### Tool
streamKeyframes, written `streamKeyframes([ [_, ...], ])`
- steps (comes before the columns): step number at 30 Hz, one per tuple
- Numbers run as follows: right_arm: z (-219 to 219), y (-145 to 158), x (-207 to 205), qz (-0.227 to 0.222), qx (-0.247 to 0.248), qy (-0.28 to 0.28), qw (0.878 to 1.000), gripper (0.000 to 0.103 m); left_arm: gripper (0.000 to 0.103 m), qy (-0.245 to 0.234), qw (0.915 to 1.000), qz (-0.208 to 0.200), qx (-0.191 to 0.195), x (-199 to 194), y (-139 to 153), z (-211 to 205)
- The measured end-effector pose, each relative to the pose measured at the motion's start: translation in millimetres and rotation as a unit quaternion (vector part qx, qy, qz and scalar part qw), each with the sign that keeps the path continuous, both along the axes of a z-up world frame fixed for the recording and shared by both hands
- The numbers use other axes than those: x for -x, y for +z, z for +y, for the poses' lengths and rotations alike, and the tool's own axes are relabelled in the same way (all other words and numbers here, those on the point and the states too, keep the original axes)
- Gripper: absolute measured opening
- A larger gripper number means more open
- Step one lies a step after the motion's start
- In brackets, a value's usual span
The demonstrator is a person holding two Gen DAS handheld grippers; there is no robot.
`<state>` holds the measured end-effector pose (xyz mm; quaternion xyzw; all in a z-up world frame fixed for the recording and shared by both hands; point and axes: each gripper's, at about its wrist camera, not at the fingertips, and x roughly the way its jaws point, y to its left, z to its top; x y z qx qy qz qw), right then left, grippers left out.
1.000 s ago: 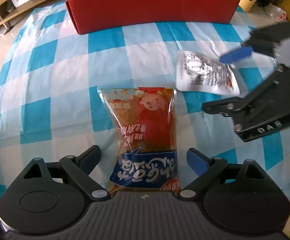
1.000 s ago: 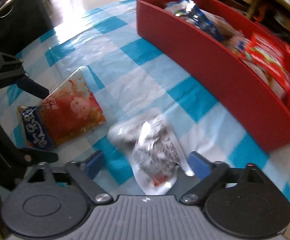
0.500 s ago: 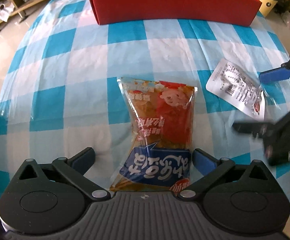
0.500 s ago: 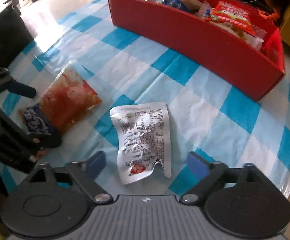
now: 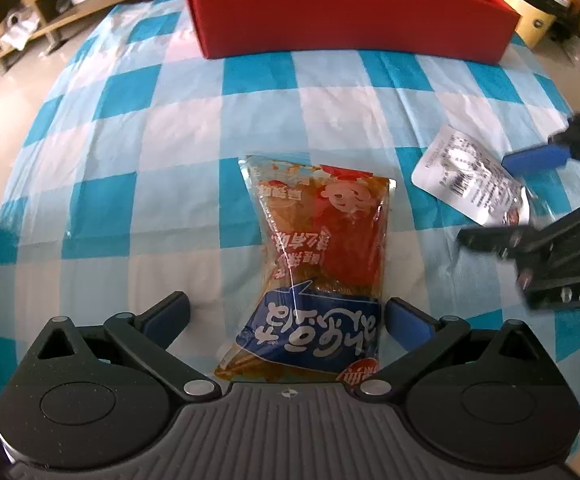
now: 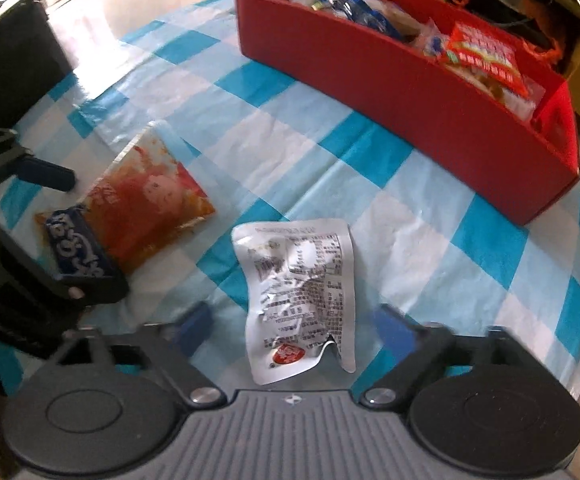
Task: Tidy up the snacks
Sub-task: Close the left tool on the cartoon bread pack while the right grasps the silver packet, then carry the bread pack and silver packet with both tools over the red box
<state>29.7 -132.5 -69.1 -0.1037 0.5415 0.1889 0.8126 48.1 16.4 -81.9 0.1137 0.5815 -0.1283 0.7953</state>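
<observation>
Blue-and-white checked tablecloth (image 5: 137,128) fills both views, with a long red cardboard box (image 5: 354,20) of snacks at the top of the frame. Left gripper (image 5: 285,316) has drawn back slightly, jaws spread around the orange-and-blue snack packet (image 5: 322,256). Right gripper (image 6: 294,324) likewise straddles, unclenched, the crinkled silver foil sachet (image 6: 302,296); both pickups look imminent, neither packet boxed yet.

White snack packet (image 6: 302,300) lies between the spread right hand-held gripper (image 6: 294,326) fingers.
</observation>
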Motion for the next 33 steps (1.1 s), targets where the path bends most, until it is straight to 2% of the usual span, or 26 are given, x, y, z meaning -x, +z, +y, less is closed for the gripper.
streamKeyframes([
  [2, -4, 2, 0, 0.005, -0.01, -0.006, 1.0, 0.052, 0.101, 0.01, 1.0, 0.0, 0.0, 1, 2, -1],
  [3, -4, 2, 1, 0.003, -0.006, -0.004, 1.0, 0.052, 0.096, 0.012, 0.9999, -0.001, 0.0, 1, 3, -2],
  [4, -3, 2, 3, 0.001, -0.003, -0.001, 1.0, 0.052, 0.085, 0.013, 0.9999, -0.002, 0.003, 2, 6, -3],
  [5, -3, 3, 4, 0.002, -0.003, 0.001, 1.0, 0.052, 0.08, 0.013, 0.9999, -0.005, 0.005, 3, 10, -5],
  [6, -4, 4, 6, 0.002, -0.008, 0.0, 1.0, 0.051, 0.064, 0.012, 0.9999, -0.008, 0.007, 3, 14, -6],
  [7, -6, 6, 6, 0.0, -0.012, -0.003, 1.0, 0.051, 0.062, 0.015, 0.9997, -0.004, 0.016, 2, 17, -6],
  [13, -22, 24, 10, -0.025, -0.036, -0.038, 0.998, 0.051, 0.057, 0.035, 0.9985, 0.002, 0.043, -8, 22, -7],
  [20, -36, 39, 2, -0.043, -0.059, -0.069, 0.995, 0.051, 0.057, 0.044, 0.9955, -0.023, 0.081, -19, 44, -15],
  [33, -45, 52, -7, -0.062, -0.068, -0.087, 0.992, 0.051, 0.057, 0.054, 0.9929, -0.039, 0.098, -33, 59, -24],
])
